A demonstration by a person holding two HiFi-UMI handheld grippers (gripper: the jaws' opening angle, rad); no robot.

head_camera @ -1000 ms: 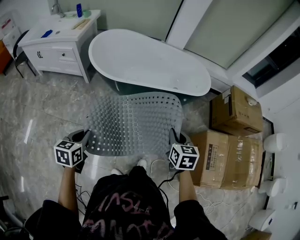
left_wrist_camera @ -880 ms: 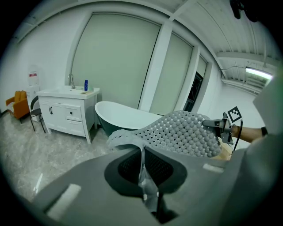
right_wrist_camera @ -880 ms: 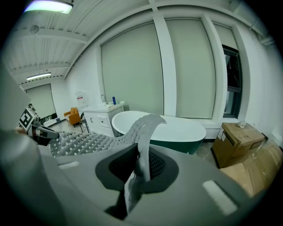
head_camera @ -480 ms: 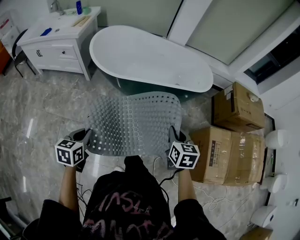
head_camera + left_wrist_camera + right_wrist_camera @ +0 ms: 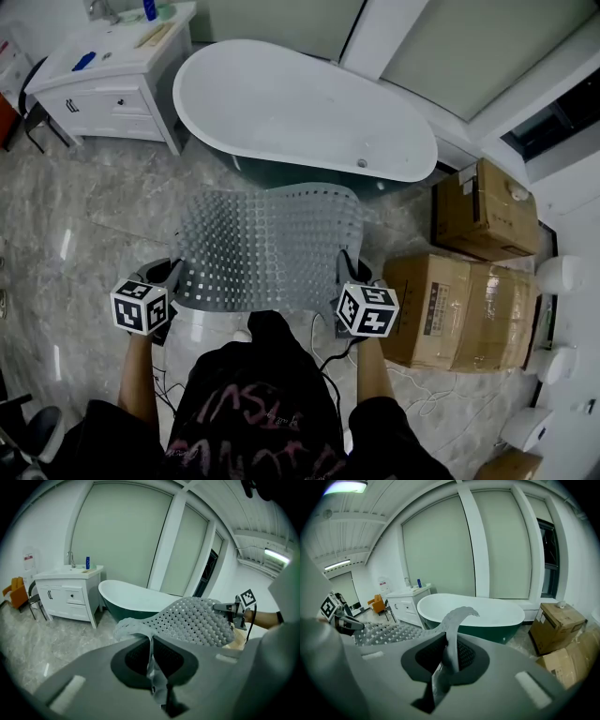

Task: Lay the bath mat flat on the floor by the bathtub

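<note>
A grey perforated bath mat (image 5: 267, 244) hangs spread in the air between my two grippers, in front of the white bathtub (image 5: 300, 108) with its dark green outside. My left gripper (image 5: 169, 286) is shut on the mat's near left corner (image 5: 151, 660). My right gripper (image 5: 347, 281) is shut on the near right corner (image 5: 447, 660). The mat's far edge curls up toward the tub. In the left gripper view the mat (image 5: 197, 620) stretches across to the right gripper (image 5: 232, 609). The right gripper view has the tub (image 5: 473, 609) straight ahead.
A white vanity cabinet (image 5: 108, 84) stands left of the tub. Cardboard boxes (image 5: 464, 309) are stacked on the marble floor (image 5: 84, 234) to my right. Cables (image 5: 323, 342) lie by my feet. An orange chair (image 5: 18, 590) sits at far left.
Both grippers moved a little forward and down toward the tub, carrying the mat along. The mat stays stretched between them.
</note>
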